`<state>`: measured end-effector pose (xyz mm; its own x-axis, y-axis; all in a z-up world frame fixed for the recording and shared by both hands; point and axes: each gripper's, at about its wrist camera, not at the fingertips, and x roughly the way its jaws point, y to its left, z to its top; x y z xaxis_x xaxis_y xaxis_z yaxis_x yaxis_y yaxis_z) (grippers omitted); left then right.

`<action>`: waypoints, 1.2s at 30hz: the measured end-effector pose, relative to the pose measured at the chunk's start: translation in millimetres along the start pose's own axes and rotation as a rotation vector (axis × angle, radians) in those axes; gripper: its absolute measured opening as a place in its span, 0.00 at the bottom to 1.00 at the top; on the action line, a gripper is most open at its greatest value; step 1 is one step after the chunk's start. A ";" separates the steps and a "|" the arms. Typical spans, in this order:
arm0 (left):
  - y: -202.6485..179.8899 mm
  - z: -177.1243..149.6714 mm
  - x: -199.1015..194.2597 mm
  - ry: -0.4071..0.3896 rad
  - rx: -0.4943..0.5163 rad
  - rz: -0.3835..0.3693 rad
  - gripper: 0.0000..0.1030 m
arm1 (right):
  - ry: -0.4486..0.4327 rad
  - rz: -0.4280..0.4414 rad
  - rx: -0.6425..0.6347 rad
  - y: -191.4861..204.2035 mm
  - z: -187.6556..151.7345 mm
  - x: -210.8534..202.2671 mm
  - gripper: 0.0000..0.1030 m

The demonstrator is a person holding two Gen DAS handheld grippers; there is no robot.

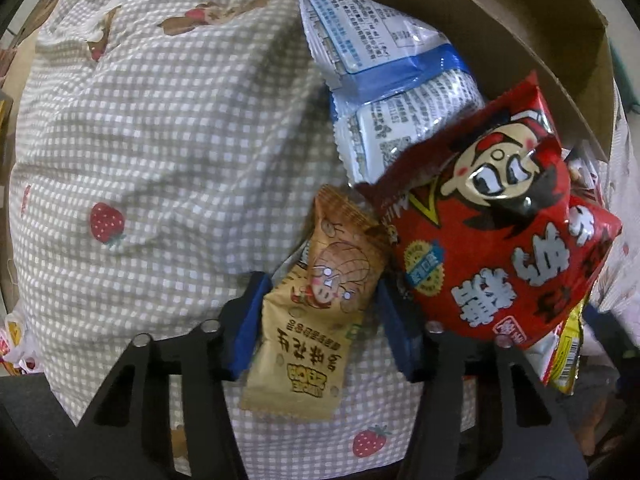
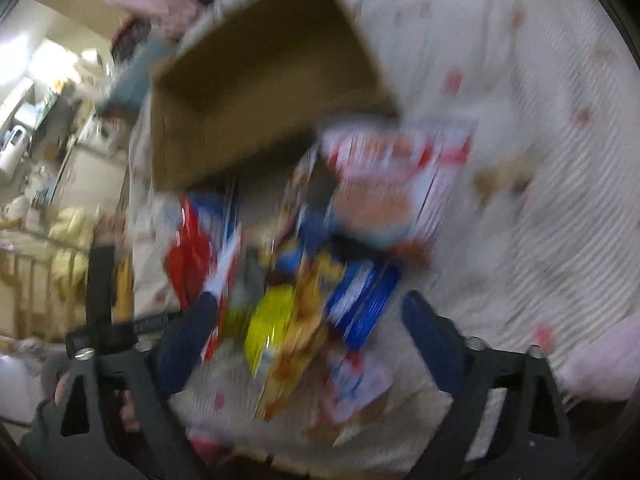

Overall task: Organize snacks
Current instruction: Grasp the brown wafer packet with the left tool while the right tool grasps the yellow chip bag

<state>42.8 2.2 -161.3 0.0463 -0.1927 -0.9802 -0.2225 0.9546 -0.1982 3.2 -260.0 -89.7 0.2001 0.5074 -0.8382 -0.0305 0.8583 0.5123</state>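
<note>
You are near the start of this job, as far as the views show: the cardboard box (image 1: 500,20) looks bare inside wherever its walls and floor can be seen, and the snacks lie in a loose heap on the checked strawberry-print cloth (image 1: 160,140) just in front of its open side. Your left gripper (image 1: 318,320) points down over a tan peanut packet (image 1: 316,304), with one blue pad on each side of it; the left pad looks to be touching the wrapper, but a sliver of gap shows on the right, so I judge the packet straddled rather than firmly pinched. Beside it, a red cartoon-face bag (image 1: 496,236) overlaps a blue-and-white packet (image 1: 384,92) that leans toward the box mouth. Your right gripper (image 2: 312,328) hangs with its jaws spread wide over the rest of the pile, a yellow packet (image 2: 268,324) and a blue one (image 2: 364,304) among them. That view is heavily blurred, but nothing looks clamped. Every packet in sight is outside the box, so the sorting is almost entirely ahead.
</note>
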 end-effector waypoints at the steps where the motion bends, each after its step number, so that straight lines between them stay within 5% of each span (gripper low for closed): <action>1: -1.4 -2.4 -1.0 -0.003 -0.002 0.001 0.45 | 0.019 0.007 -0.002 0.3 -0.8 3.5 0.76; 7: 3.6 -8.8 -20.8 -0.012 -0.002 -0.010 0.34 | 0.111 0.045 -0.039 10.8 -2.6 24.7 0.70; 9: 11.3 -9.9 -27.5 -0.015 0.003 -0.012 0.30 | 0.137 0.031 -0.059 14.6 -0.5 29.4 0.56; 14: 20.8 -24.6 -56.4 -0.032 0.006 -0.025 0.25 | 0.133 0.026 -0.083 15.4 -2.4 26.3 0.40; 19: 33.0 -48.5 -78.4 -0.025 -0.015 -0.093 0.20 | 0.119 0.057 -0.095 13.8 -13.8 11.5 0.36; 30: 40.4 -92.5 -178.9 -0.214 0.008 -0.103 0.18 | -0.027 0.044 -0.201 30.7 -20.5 -46.6 0.34; 36: 40.1 -83.9 -230.1 -0.366 0.016 -0.101 0.18 | -0.152 0.086 -0.246 51.3 -11.1 -80.6 0.34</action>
<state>-58.5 65.8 56.2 0.4126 -0.1952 -0.8897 -0.1843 0.9387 -0.2914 -25.4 -256.0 2.1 0.3298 0.5779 -0.7465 -0.2866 0.8147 0.5041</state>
